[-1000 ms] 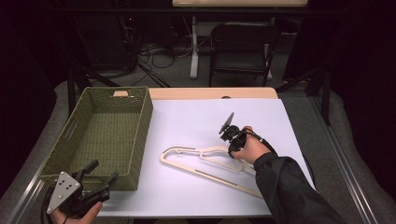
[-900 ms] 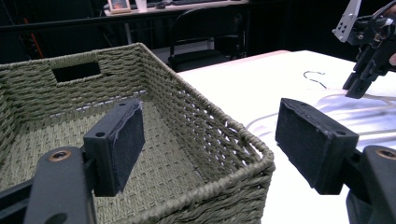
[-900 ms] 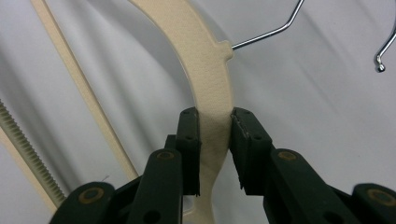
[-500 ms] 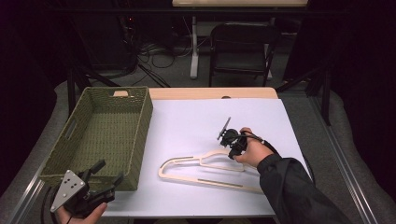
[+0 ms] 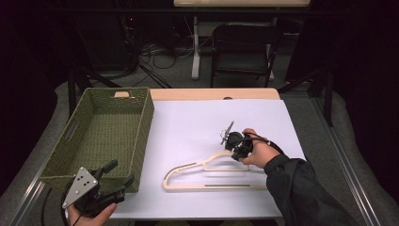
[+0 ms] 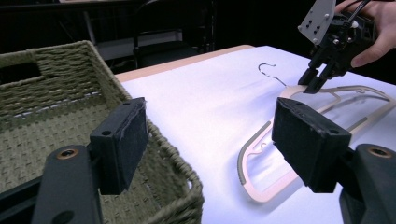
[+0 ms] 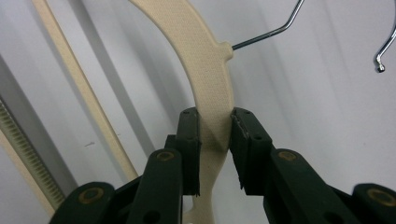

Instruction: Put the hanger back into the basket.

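Right gripper [image 7: 214,140] pinches hanger [image 5: 211,174] beside basket [image 5: 141,141]; grasp done, transfer pending. Left gripper [image 5: 115,176] spread, idle.

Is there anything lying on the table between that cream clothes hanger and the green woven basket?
Nothing visible does. The hanger, gripped near its hook by the right gripper, lies on the white sheet, which is bare across to the basket.

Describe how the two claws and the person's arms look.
Both claws are black with two flat, rectangular padded jaws on brass-riveted arms. The left claw carries a grey three-cornered plate with small holes; a black cable trails from it. The right claw also trails a black cable. The right arm wears a dark sleeve.
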A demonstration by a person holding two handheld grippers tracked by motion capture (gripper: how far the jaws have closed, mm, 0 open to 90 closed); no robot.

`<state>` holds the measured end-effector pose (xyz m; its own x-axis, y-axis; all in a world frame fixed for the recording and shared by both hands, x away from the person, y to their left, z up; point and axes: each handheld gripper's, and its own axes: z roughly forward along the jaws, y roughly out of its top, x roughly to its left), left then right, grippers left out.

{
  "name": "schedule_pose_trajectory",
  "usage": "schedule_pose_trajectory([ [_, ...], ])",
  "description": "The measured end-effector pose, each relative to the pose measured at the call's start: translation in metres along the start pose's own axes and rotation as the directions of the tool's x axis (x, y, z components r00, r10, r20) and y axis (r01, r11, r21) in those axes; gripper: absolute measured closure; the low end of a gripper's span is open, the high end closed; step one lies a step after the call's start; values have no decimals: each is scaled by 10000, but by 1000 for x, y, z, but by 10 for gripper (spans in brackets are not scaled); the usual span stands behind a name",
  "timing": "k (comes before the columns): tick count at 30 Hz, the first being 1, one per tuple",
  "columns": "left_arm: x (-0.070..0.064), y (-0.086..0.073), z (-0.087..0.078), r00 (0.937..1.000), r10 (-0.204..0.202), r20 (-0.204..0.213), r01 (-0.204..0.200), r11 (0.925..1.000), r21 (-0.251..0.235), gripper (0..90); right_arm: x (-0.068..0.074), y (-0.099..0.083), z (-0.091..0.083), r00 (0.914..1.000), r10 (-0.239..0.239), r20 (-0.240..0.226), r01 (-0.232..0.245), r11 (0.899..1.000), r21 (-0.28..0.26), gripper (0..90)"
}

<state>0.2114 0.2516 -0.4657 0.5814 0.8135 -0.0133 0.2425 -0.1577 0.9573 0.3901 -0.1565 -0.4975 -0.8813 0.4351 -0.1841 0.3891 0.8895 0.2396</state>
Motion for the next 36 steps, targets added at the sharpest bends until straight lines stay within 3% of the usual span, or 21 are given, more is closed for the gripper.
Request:
schedule_pose_trajectory([
  [12, -8, 14, 34, 9975, -15, 700, -26, 9983, 587, 288, 4, -2, -8, 9960, -619, 649, 659, 9959, -613, 737],
  [21, -15, 19, 55, 9945, 196, 1028, -309, 9934, 1101, 288, 11, -2, -14, 9823, -1214, 1425, 1341, 9875, -832, 738],
  [27, -18, 22, 62, 9929, 366, 1128, -498, 9919, 1165, 289, 18, -1, -17, 9640, -1806, 1952, 2086, 9688, -1341, 737],
  [33, -20, 26, 66, 9914, 460, 1226, -623, 9892, 1326, 291, 24, 0, -20, 9522, -2025, 2288, 2445, 9541, -1729, 737],
  [36, -22, 29, 68, 9895, 618, 1310, -800, 9871, 1386, 294, 27, -1, -24, 9364, -2337, 2619, 2884, 9375, -1946, 737],
])
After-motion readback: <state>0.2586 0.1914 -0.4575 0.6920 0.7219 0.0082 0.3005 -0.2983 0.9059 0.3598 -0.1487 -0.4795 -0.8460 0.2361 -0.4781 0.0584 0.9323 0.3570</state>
